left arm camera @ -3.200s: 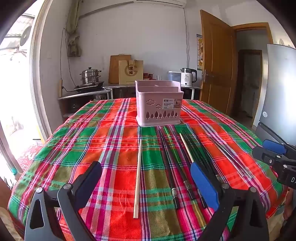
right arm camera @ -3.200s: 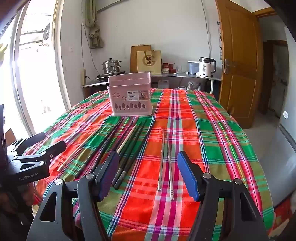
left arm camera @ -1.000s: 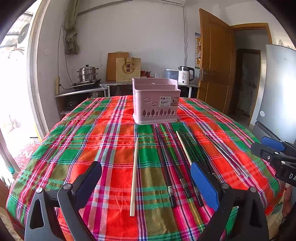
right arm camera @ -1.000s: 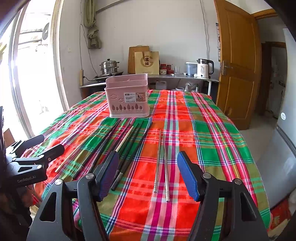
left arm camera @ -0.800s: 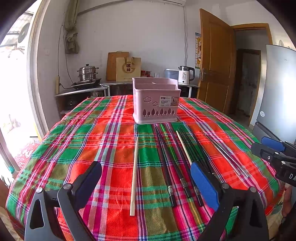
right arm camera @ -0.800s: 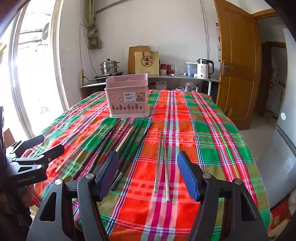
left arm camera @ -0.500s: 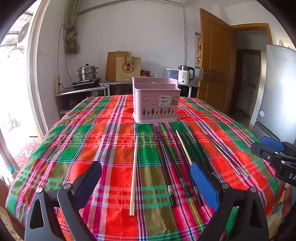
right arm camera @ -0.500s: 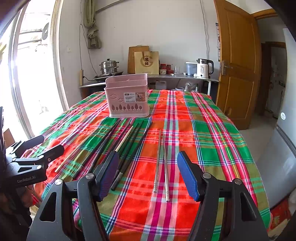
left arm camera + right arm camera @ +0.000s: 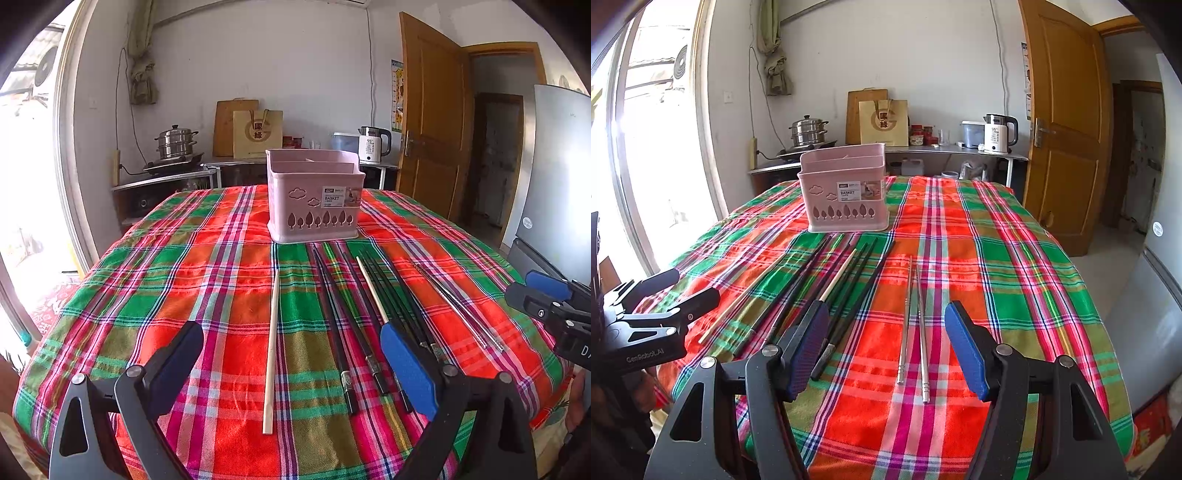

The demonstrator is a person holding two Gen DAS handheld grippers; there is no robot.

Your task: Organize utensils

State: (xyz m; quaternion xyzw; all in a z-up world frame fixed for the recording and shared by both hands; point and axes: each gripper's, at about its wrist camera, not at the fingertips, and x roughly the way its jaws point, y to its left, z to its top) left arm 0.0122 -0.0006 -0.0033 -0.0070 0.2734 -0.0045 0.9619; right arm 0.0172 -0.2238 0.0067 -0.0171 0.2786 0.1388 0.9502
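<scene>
Both grippers hover empty over the plaid surface, utensils laid out ahead of me

My left gripper [image 9: 291, 363] has its jaws spread wide above a single pale wooden chopstick [image 9: 271, 349]; my right gripper [image 9: 886, 349] is equally wide apart, with the pair of metal chopsticks [image 9: 913, 325] lying on the cloth between its fingers — neither holds anything. A row of black chopsticks [image 9: 849, 284] with a second pale one among them lies between the wooden stick and the metal pair. The pink basket [image 9: 314, 195] stands upright at the far end of the surface [image 9: 1015, 277], just beyond the chopstick tips, its divided compartments open at the top
</scene>
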